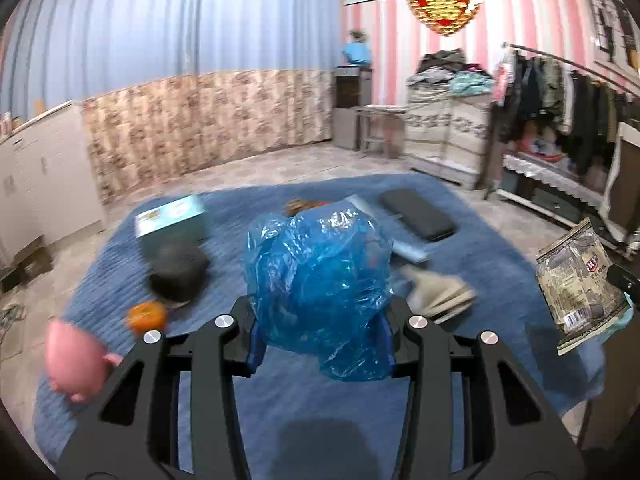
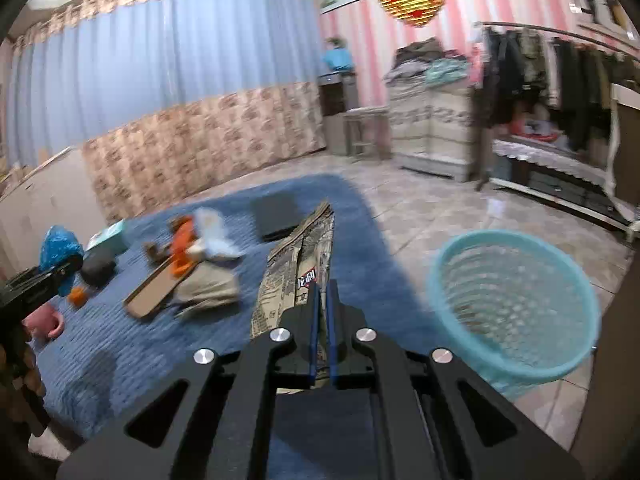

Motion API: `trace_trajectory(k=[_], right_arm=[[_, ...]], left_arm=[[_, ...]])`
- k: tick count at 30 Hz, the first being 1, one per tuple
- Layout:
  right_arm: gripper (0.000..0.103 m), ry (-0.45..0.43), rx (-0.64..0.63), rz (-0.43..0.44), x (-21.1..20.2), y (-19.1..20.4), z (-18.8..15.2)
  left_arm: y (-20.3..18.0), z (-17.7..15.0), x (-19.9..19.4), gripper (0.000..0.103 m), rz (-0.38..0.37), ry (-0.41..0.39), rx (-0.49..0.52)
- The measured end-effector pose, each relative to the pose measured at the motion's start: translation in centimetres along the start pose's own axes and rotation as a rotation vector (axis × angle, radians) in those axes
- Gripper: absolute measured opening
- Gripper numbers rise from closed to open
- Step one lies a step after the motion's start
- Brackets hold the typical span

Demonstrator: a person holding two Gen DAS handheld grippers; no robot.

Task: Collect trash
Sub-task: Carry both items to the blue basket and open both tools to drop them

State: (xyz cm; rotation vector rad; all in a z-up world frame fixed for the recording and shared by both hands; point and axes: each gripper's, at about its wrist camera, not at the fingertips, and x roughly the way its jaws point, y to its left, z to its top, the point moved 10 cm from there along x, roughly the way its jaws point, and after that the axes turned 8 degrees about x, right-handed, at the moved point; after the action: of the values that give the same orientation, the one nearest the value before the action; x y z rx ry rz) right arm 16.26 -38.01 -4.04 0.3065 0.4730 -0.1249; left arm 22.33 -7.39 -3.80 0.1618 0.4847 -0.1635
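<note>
A crumpled blue plastic bag [image 1: 320, 280] bulges up between the pads of my left gripper [image 1: 320, 312], which is shut on it above the blue rug [image 1: 492, 248]. The same blue bag [image 2: 56, 252] and left gripper [image 2: 60, 270] show at the left edge of the right wrist view. My right gripper [image 2: 323, 292] is shut on a flat printed snack wrapper [image 2: 298, 276], held upright above the rug's edge. That wrapper [image 1: 580, 284] also appears at the right of the left wrist view. A light-blue mesh wastebasket [image 2: 516, 304] stands on the tile floor to the right of the wrapper.
On the rug [image 2: 120, 340] lie a pink mug [image 1: 74, 356], an orange fruit [image 1: 147, 316], a dark round pouch [image 1: 178, 276], a teal box [image 1: 172, 216], a black case [image 1: 418, 214], a beige cloth [image 2: 208, 284] and a cardboard strip [image 2: 154, 290]. A clothes rack [image 1: 568, 92] and a cabinet [image 1: 448, 136] line the right wall.
</note>
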Motion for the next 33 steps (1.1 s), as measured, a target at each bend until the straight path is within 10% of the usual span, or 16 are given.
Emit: trace_trajectory(k=[12,21,30,33], right_arm=[[0.004,-0.104,0.136,-0.306,-2.3,-18.5,6.4],[0.004,-0.092,0.192,-0.376,-1.3,-26.2,6.7],[0.004,-0.072,0.199,-0.404,-0.6,-29.1,5.6],[0.004,-0.061,0.199,-0.405,0.0,-28.9,5.2]], left_arm=[[-23.4,9.4,2.3,0.042,-0.32,-0.106,0.122],[-40.5,7.3,6.3,0.042,-0.528,-0.011,0.211],[-46.2,3.5,11.5,0.045,-0.537,0.093,0.292],[-45.6,4.0,12.1,0.065,-0.528,0.112,0.277]])
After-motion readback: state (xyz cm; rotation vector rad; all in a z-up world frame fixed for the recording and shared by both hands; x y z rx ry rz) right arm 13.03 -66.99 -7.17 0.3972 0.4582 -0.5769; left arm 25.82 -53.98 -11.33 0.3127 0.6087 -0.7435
